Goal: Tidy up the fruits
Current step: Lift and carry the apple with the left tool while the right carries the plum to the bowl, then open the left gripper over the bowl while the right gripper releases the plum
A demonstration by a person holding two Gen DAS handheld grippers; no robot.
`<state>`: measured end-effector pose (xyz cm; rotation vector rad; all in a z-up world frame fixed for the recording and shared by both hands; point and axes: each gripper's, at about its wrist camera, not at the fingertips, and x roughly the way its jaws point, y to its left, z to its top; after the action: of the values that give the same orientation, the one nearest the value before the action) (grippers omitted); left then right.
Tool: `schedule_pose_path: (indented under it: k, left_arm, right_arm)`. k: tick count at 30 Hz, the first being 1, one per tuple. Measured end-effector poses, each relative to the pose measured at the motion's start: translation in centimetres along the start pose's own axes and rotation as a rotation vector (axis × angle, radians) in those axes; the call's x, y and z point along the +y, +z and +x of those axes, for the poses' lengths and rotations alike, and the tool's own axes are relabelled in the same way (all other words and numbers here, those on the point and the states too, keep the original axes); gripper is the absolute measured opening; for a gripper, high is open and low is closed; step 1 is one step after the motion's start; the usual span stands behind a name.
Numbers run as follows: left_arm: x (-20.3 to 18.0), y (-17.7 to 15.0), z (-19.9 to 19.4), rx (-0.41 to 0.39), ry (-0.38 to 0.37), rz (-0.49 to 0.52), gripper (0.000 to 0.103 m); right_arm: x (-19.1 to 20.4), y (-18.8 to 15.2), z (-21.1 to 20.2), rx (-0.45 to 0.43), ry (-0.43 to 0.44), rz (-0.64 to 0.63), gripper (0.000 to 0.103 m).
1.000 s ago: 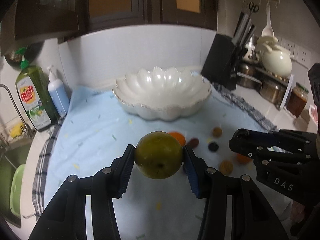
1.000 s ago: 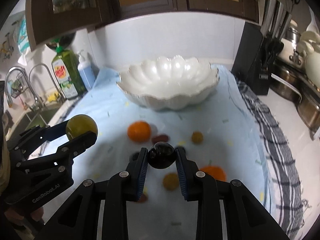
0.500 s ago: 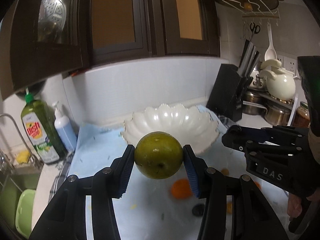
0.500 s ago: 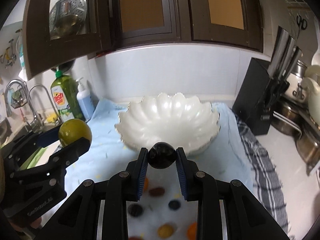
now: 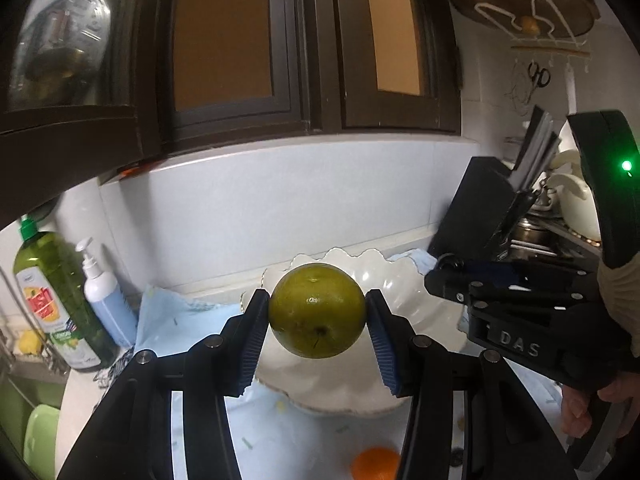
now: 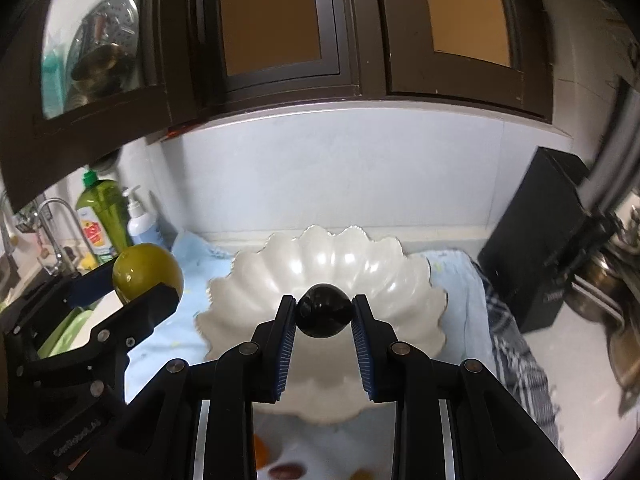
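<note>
The task is just getting going; the white bowl (image 6: 320, 264) is looking empty inside, as far as its shiny inside is showing, though the grippers are hiding the lower part, so maybe something small is sitting there unseen.

The left gripper (image 5: 317, 312) is squeezing a green apple (image 5: 316, 310) between its blue pads; the apple is hanging in the air in front of the bowl, not in it yet. The right gripper (image 6: 324, 316) is pinching a small dark round fruit (image 6: 323, 311), maybe a plum; that fruit is also floating over the near side of the bowl and is not touching it.

More fruit is waiting on the blue cloth (image 6: 192, 252) below; an orange (image 5: 374, 462) is lying near the bottom edge of the left view, and a few small pieces, one reddish (image 6: 285, 471) and one yellowish (image 6: 362, 474), are peeking out at the bottom of the right view; none of these are in the bowl.

So two fruits are being carried and the rest are needing to be picked up; I think both held fruits are about to go into the bowl.

Beside the cloth, a green soap bottle (image 6: 100, 216) and a white pump bottle (image 6: 140, 220) are standing near the sink; a black knife block (image 6: 536, 248) is standing on the other side.
</note>
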<state>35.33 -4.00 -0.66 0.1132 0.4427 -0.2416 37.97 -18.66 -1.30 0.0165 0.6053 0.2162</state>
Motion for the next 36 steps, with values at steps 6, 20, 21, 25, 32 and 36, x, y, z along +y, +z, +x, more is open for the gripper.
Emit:
schedule_pose_path:
  k: [6, 20, 21, 25, 32, 36]
  left_arm:
    - [0.2, 1.0, 4.0, 0.042, 0.002, 0.026, 0.048]
    - [1.2, 0.4, 14.1, 0.275, -0.005, 0.026, 0.048]
    - [1.2, 0.2, 14.8, 0.302, -0.008, 0.02, 0.048]
    - [1.0, -0.5, 17.2, 0.381, 0.005, 0.029, 0.048]
    - [1.0, -1.7, 19.9, 0.49, 0.008, 0.038, 0.048]
    - [1.1, -1.7, 20.4, 0.516, -0.003, 0.019, 0.049]
  right_arm:
    - [-0.5, 1.2, 4.7, 0.064, -0.015, -0.02, 0.03]
    - [-3.0, 1.0, 15.0, 0.321, -0.02, -0.021, 0.03]
    - [-3.1, 1.0, 15.4, 0.332, -0.023, -0.024, 0.03]
    - [-3.4, 0.7, 17.0, 0.392, -0.046, -0.027, 0.03]
    - [-4.1, -0.2, 18.9, 0.471, -0.027, 0.006, 0.03]
    - [-4.2, -0.3, 19.2, 0.482, -0.021, 0.015, 0.03]
